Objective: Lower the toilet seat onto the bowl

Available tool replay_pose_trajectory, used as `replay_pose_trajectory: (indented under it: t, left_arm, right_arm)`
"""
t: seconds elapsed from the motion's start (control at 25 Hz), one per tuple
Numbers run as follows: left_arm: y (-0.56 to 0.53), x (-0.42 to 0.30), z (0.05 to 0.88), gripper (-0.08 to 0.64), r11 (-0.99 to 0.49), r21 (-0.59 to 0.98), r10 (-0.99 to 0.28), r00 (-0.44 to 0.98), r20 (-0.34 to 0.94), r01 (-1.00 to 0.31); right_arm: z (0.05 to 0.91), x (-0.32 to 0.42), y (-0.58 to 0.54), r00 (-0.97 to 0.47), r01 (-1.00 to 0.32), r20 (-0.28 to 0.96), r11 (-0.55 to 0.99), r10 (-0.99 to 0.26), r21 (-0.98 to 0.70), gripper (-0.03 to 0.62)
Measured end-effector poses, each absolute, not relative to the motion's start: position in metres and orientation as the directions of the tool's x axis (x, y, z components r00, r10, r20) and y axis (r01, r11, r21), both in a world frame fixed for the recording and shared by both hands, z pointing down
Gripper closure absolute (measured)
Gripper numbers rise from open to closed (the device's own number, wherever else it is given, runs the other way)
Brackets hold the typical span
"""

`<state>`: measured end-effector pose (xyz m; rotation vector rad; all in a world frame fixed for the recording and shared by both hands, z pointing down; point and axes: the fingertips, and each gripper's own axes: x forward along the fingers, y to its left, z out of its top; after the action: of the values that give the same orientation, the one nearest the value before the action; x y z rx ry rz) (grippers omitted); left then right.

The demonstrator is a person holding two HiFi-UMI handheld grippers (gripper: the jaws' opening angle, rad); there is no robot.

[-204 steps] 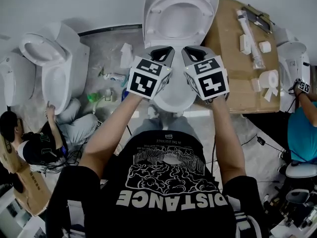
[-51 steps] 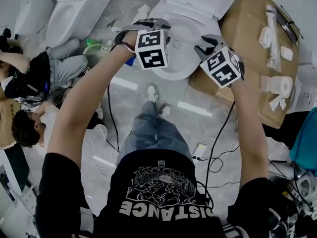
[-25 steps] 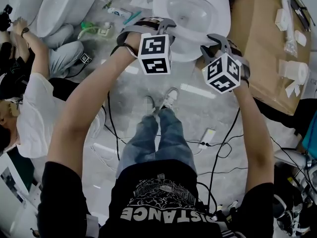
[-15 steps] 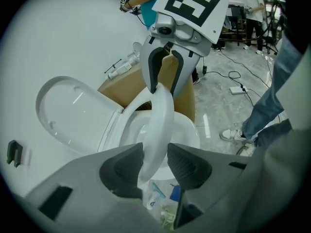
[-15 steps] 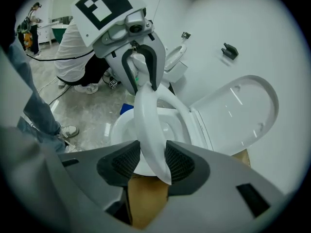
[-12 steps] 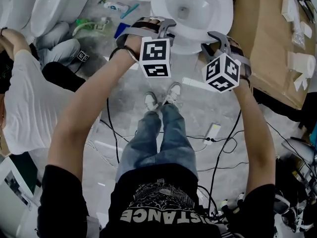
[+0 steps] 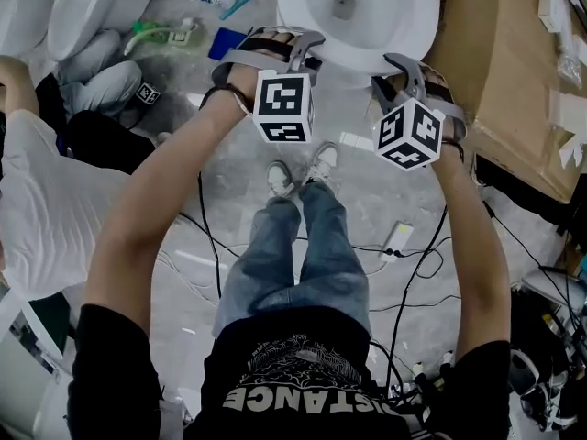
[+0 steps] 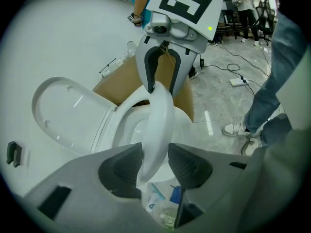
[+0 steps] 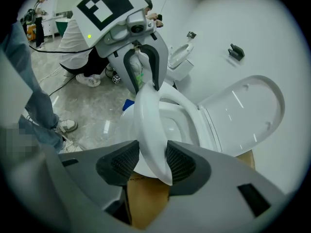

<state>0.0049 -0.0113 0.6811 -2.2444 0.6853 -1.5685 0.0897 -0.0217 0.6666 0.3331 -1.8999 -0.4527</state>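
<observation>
The white toilet seat [image 8: 158, 125] runs between both grippers, its front rim low over the bowl [image 7: 353, 12]. My left gripper [image 8: 155, 161] has the seat's left side between its pads. Both pads touch it, and its jaws have just been opening. My right gripper [image 9: 146, 161] grips the seat [image 9: 150, 125] on the other side in the same way, its jaws widening too. In the head view the left gripper [image 7: 280, 46] and right gripper [image 7: 411, 70] flank the bowl's front. The lid [image 8: 68, 110] stands raised behind.
A cardboard sheet [image 7: 514, 81] lies right of the toilet. Another toilet [image 7: 92, 7] stands at top left, with a crouching person [image 7: 41, 200] beside it. Tubes and bottles [image 7: 174, 33] litter the floor. Cables and a power strip [image 7: 394, 239] lie near my shoes [image 7: 303, 172].
Both grippers have sunk together with the seat between them, bringing it down toward the bowl. The toilet has slid to the top edge of the head view.
</observation>
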Motion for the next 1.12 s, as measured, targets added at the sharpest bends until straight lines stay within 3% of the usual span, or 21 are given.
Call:
replay_pose_trajectory:
  t: [1.12]
  left_arm:
    - [0.008,0.008,0.786,0.391,-0.881,-0.46,-0.472,0.242,0.848,-0.109]
  right_arm:
    - [0.772,0.095,-0.003,-0.318,0.089,0.885,0.918,-0.341,0.386,0.405]
